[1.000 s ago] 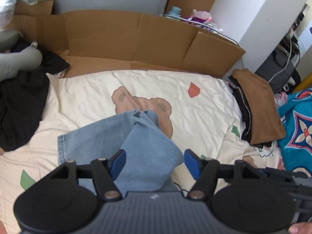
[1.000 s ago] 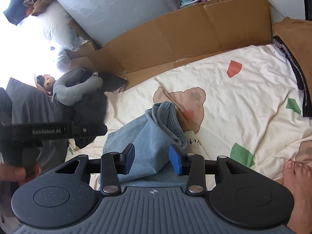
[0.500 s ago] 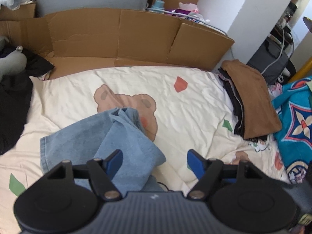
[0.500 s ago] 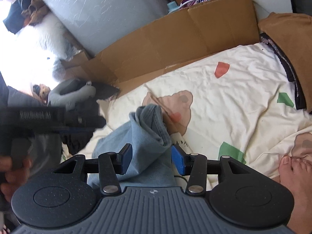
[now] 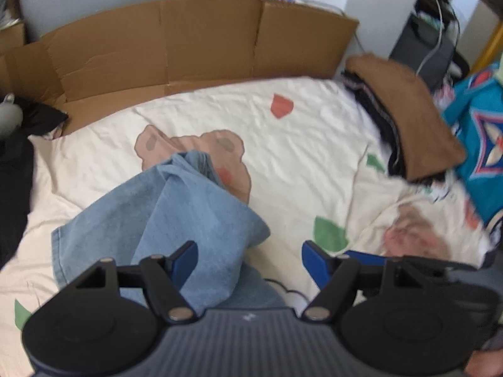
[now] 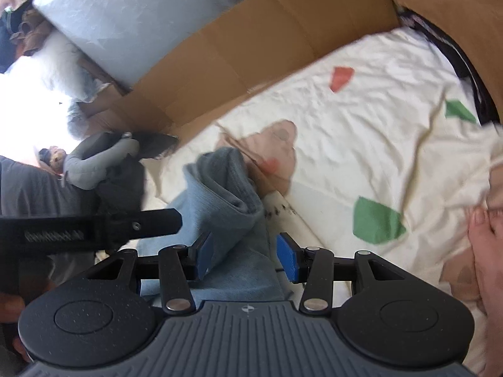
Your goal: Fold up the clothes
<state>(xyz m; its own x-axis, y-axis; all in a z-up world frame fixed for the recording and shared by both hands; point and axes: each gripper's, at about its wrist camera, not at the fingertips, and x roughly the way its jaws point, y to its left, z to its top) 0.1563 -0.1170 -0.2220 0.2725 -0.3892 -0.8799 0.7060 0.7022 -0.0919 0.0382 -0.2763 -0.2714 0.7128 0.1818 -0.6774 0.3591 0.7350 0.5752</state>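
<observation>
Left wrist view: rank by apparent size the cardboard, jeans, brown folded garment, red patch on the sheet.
1. cardboard
2. jeans, though nearness to the camera inflates them
3. brown folded garment
4. red patch

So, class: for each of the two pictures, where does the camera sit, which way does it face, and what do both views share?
Left wrist: on the left gripper, facing down at the crumpled light-blue denim jeans; jaws open.
Right wrist: on the right gripper, facing the jeans; jaws open; a bare foot shows.
Shared: jeans, cream bear-print bedsheet, brown cardboard wall.
</observation>
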